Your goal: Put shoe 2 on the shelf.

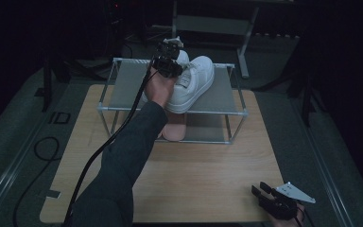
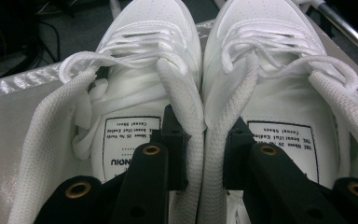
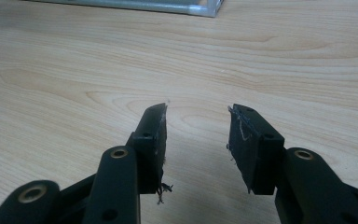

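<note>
The left gripper (image 2: 204, 140) pinches the touching inner collars of both white sneakers (image 1: 191, 82), one jaw inside each, on the rack's top shelf (image 1: 222, 97) at 12 o'clock. I lower them level before releasing. The right gripper (image 3: 196, 140) rests half open, empty, over the table (image 1: 208, 175) at 5 o'clock.

Around the black left tool (image 2: 205, 140) sit 2 white shoes (image 2: 261, 70) with white laces and white insole labels printed in black. Under the black right tool (image 3: 198, 140) lies the pale wood-grain tabletop (image 3: 74, 70). Beyond it, a grey shelf (image 1: 132, 85).
</note>
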Demonstrator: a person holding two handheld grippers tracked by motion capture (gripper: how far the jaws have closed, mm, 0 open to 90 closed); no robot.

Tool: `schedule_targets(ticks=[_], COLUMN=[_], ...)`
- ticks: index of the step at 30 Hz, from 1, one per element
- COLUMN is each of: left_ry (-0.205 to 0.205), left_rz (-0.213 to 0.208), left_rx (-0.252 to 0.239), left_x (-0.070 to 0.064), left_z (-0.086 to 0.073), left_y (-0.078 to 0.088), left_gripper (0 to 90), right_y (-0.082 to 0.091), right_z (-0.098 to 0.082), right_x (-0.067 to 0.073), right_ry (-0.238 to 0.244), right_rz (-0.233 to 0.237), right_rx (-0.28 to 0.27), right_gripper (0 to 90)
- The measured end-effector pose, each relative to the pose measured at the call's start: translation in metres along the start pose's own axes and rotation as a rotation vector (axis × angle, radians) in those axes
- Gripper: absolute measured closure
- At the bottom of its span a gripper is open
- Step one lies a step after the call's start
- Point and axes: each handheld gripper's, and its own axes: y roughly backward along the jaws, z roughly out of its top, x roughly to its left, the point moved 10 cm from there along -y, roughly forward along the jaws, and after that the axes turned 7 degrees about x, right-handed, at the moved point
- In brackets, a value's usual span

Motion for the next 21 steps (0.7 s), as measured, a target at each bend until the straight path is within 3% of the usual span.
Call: schedule_targets(ticks=[21], left_ry=[0.065], left_rz=[0.064], left_rx=[-0.004], left_x=[0.014], left_z=[0.002], left_y=[-0.002], left_gripper=[75.5], right_y=[0.000], right_z=[0.001], right_x=[0.001], right_ry=[-0.005], right_rz=[0.006], right_rx=[-0.005], right_gripper=[55.8])
